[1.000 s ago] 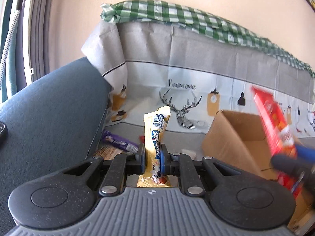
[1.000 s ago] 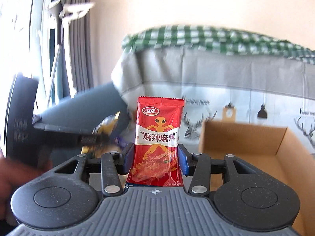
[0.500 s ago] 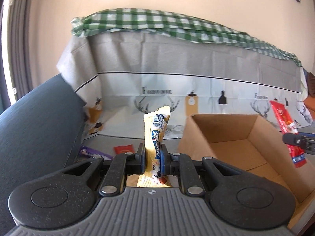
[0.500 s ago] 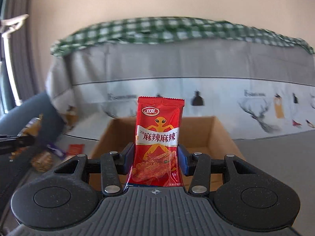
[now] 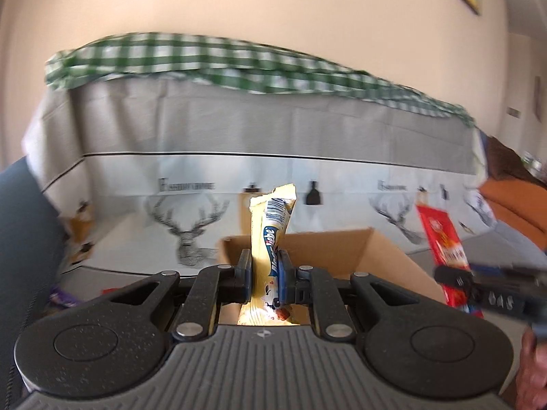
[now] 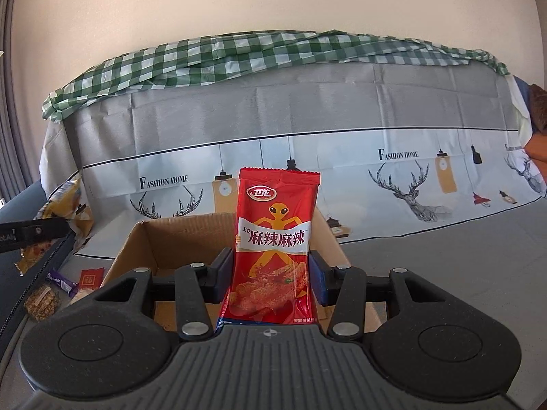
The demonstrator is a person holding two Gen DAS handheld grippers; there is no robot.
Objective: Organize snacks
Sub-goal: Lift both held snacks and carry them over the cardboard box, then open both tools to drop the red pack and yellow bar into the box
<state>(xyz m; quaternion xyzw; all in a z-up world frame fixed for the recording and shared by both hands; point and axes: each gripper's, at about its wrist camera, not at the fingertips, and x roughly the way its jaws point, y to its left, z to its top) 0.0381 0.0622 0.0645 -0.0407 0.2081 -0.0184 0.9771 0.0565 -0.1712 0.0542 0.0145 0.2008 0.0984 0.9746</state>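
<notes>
Left wrist view: the left gripper is clamped tight on a slim pale-yellow snack packet with blue lettering, held upright edge-on. Half a second ago the open brown cardboard box lay to the right of this packet; it now sits directly behind and below it, so the packet has been carried from beside the box to a position over its near wall. The right gripper shows at the right edge of the box, blurred.

Right wrist view: the right gripper is part-way open, its pads pressing both side edges of a flat red foil snack packet with an orange figure. This packet was already centred before the cardboard box and remains so.

Loose snacks lie left of the box on the grey cloth: a purple wrapper, a small red sachet, a clear granola bag.

Judgement: both packets are positioned for release into the box; neither is deposited yet.
</notes>
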